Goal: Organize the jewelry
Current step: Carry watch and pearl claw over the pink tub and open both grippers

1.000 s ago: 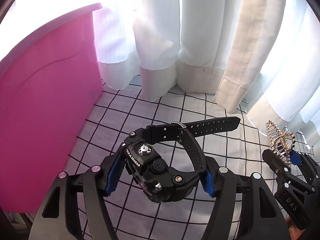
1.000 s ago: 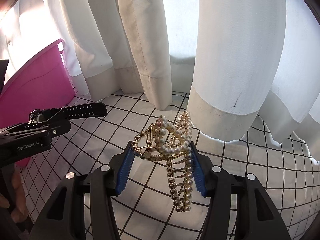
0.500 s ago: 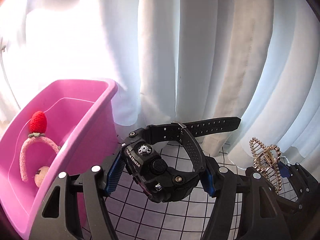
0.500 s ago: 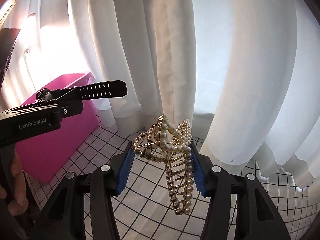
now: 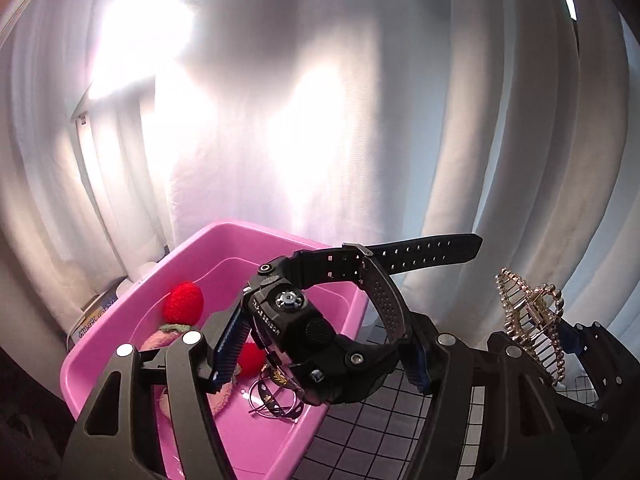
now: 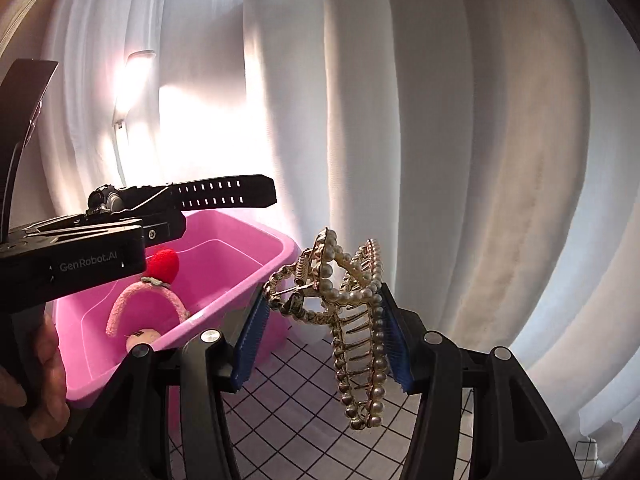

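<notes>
My left gripper (image 5: 320, 348) is shut on a black digital watch (image 5: 316, 332), strap sticking out to the right, held above the right part of a pink tub (image 5: 224, 240). My right gripper (image 6: 324, 340) is shut on a gold pearl hair claw (image 6: 352, 320), held in the air right of the pink tub (image 6: 288, 248). The claw also shows at the right of the left wrist view (image 5: 532, 320). The watch strap (image 6: 224, 194) and left gripper body show at the left of the right wrist view.
The tub holds a pink headband with red strawberry pompoms (image 5: 182, 304) and dark thin rings (image 5: 272, 396). White curtains (image 5: 360, 120) hang close behind. A white cloth with black grid lines (image 6: 304, 420) covers the surface below. A container (image 5: 92, 320) sits behind the tub.
Both grippers have risen and tilted up, and the left has moved left over the tub. The tub's inside now shows in both views. Both grips are unchanged.
</notes>
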### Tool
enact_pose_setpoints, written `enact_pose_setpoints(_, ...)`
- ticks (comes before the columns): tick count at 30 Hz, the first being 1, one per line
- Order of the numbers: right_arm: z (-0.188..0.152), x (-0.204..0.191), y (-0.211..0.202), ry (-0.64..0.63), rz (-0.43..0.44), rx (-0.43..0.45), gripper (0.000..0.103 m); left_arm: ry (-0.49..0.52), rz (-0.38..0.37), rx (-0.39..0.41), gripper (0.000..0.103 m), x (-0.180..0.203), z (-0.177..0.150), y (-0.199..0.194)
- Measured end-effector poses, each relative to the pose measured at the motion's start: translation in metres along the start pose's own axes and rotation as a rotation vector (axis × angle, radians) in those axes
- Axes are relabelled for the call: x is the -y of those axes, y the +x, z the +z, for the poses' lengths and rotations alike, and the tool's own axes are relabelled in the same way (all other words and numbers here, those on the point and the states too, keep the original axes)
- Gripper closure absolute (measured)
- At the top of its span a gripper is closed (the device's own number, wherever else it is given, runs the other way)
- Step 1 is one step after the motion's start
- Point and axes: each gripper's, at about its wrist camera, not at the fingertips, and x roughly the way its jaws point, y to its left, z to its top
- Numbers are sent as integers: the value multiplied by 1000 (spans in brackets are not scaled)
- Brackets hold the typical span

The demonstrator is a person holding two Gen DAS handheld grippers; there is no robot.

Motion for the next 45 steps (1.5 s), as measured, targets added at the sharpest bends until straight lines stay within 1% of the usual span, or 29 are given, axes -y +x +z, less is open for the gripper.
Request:
enact_pose_setpoints(4,18,-37,22,-29,73,6,51,-34,70,0,39,-41,5,-3)
enact_pose_setpoints(6,24,-57,32,-41,101,-5,51,-50,103,-6,39,-62,6,-3)
enact_pose_setpoints(10,26,-92,53,-76,139,-26,51,-78,154,-27,39,-97,4,0)
enact_pose_setpoints(14,28,-113,73,-96,160,-61,51,-114,178,-65,39,-130,-3,10)
enact_pose_setpoints(19,29,-135,93,-119,163,-108,51,-148,192,-115,39,-156,-18,25)
enact_pose_setpoints(23,27,-145,105,-133,160,-143,51,-177,191,-150,39,-168,-27,33)
enact_pose_setpoints(27,25,-154,116,-140,151,-176,51,-184,190,-170,39,-174,-31,38)
enact_pose_setpoints(36,25,-158,138,-137,113,-256,50,-198,178,-223,37,-186,-40,49)
enact_pose_setpoints(37,25,-159,139,-134,111,-262,49,-197,183,-217,33,-186,-40,48)
enact_pose_setpoints(38,26,-159,140,-130,108,-263,44,-198,187,-207,24,-187,-39,45)
enact_pose_setpoints(39,26,-159,139,-130,96,-261,37,-197,190,-196,20,-187,-38,43)
enact_pose_setpoints(40,27,-158,137,-132,83,-257,36,-196,192,-186,16,-187,-36,40)
enact_pose_setpoints(45,31,-159,130,-126,57,-260,36,-207,179,-190,13,-187,-30,35)
